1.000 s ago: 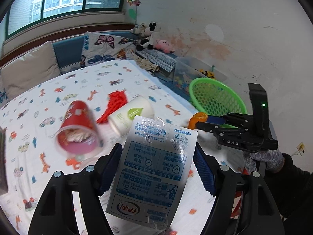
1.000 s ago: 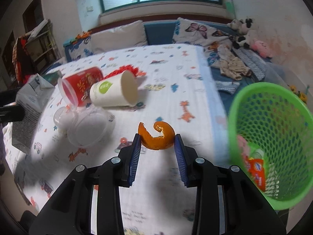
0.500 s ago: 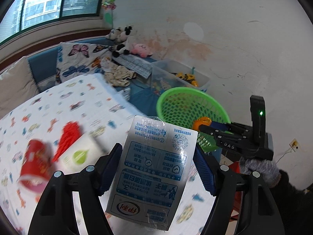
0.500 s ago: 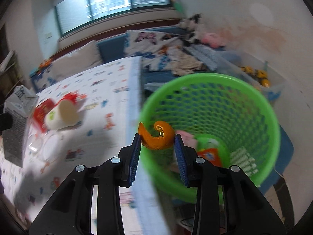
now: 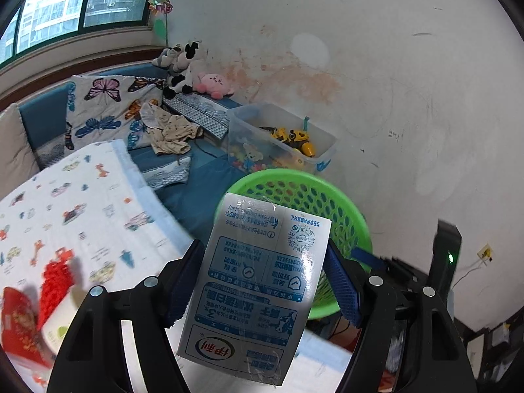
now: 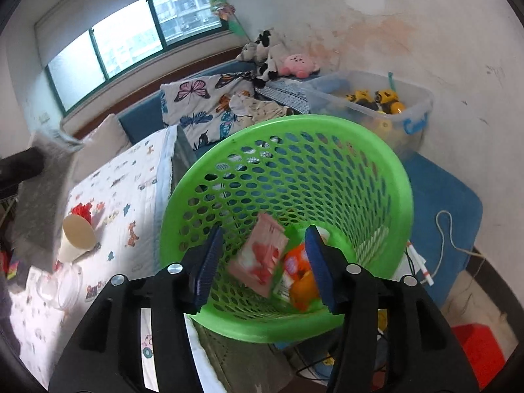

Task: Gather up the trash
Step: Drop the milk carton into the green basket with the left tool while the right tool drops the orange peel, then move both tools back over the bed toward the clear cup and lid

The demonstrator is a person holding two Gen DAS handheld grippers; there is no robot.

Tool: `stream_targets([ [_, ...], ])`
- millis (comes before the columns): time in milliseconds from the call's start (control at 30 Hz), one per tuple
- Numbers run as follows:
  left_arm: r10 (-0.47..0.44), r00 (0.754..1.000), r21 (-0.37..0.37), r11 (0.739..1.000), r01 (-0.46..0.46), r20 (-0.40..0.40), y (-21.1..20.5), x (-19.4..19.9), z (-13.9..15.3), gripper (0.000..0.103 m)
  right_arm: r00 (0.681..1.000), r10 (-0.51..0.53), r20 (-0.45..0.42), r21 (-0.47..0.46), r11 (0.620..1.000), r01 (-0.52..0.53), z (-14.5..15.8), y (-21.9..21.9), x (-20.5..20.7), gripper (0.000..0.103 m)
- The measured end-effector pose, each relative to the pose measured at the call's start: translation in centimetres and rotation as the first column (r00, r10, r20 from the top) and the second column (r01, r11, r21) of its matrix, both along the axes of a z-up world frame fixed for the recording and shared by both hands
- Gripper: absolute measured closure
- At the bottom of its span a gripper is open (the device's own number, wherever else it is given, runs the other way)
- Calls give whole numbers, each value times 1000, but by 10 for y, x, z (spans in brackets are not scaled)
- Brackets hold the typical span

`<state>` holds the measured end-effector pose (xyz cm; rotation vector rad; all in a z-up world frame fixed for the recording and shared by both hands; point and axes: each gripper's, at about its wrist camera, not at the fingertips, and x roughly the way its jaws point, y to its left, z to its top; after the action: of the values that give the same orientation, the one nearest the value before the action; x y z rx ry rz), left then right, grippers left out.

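Observation:
My left gripper (image 5: 262, 262) is shut on a flattened silver-and-blue milk carton (image 5: 255, 281), held upright in the air near the table's corner. The green mesh basket (image 5: 294, 177) stands just beyond it. My right gripper (image 6: 264, 232) hangs over the basket's mouth (image 6: 327, 124); its jaws are opening and nothing is between them. A curl of orange peel (image 6: 304, 286) lies inside the basket under the right finger, beside a pink packet (image 6: 258, 258) and an orange wrapper (image 6: 293, 262). The carton (image 6: 42, 203) also shows blurred at the far left of the right wrist view.
On the cartoon-print tablecloth (image 5: 65, 196) lie a tipped paper cup (image 6: 77, 235), a red cup (image 5: 16, 321), a red crinkled scrap (image 5: 55, 278) and clear plastic lids (image 6: 59, 288). A clear toy bin (image 6: 370, 104) sits behind the basket. A red box (image 6: 478, 350) is on the floor.
My right gripper swung from the table to over the basket, rolled, and opened; the orange peel dropped in. My left gripper carried the carton toward the basket.

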<state>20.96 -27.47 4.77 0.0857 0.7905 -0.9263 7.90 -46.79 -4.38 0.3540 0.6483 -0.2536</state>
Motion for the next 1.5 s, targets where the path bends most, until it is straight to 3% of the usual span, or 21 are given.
stream_targets([
  [333,-26,998,-15,1000,25,-55,-60,8,-16,33,1000,-17,14,-20,1000,18,7,-13,-26,36],
  [833,-29,988,2,1000,30,-150,-102,16,-53,32,999,-40,22,-24,999,41,13,-19,-44,28],
  [900,-31,986,4,999,33,-164,-103,15,-56,27,999,-39,24,-29,999,40,15,-18,-45,28],
  [1167,-29,990,1,1000,29,-137,-82,5,-51,24,999,-29,34,-27,999,30,19,-12,-50,27],
  [1500,96,995,3,995,-96,-25,4,-18,-30,24,998,34,43,-26,999,-33,27,14,-46,22],
])
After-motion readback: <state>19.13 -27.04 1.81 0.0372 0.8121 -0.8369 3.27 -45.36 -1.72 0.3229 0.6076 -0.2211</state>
